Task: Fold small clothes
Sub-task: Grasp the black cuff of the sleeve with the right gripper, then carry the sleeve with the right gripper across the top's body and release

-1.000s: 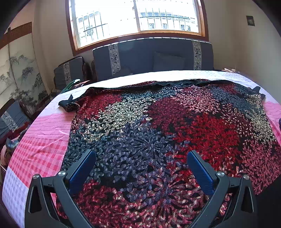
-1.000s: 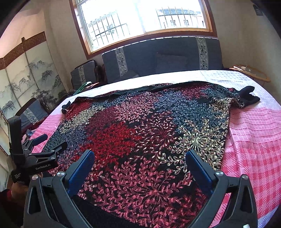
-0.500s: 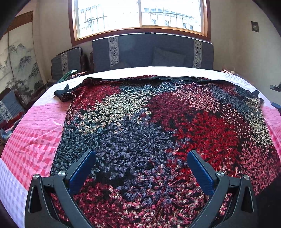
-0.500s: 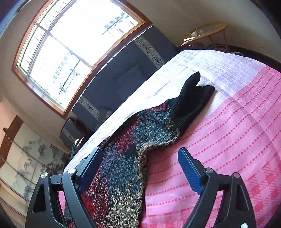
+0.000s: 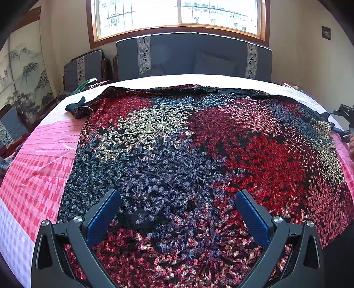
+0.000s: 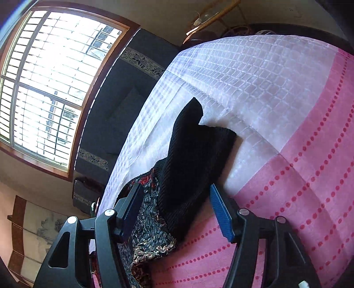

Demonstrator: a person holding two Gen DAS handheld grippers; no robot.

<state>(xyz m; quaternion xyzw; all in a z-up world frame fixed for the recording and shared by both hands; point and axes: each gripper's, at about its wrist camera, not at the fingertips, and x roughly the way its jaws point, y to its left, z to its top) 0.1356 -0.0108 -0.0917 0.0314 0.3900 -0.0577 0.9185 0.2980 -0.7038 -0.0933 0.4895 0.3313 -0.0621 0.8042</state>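
Observation:
A knit sweater point(image 5: 199, 144) with red, blue and gold flower patterns lies spread flat on the pink and white tablecloth point(image 5: 44, 155). My left gripper point(image 5: 178, 195) hovers open over its near hem, nothing between the fingers. The sweater's left black cuff point(image 5: 75, 106) lies at the far left. In the right wrist view, my right gripper point(image 6: 177, 208) is rolled to one side, low at the right sleeve's black cuff point(image 6: 194, 144). Its jaws are closing with the cuff's base between them; the blue pad point(image 6: 221, 212) stands just clear of the knit.
A dark sofa point(image 5: 192, 57) stands behind the table under a bright window point(image 5: 177, 15). A cushioned chair point(image 5: 86, 66) and a painted screen point(image 5: 26, 73) are at the left. A person's hand point(image 5: 351, 150) shows at the right edge. Bare cloth point(image 6: 298, 133) lies beyond the cuff.
My right gripper swung from the sweater's near hem to its far right sleeve, rolled over, dropped close to the black cuff and narrowed its jaws. The left gripper barely moved.

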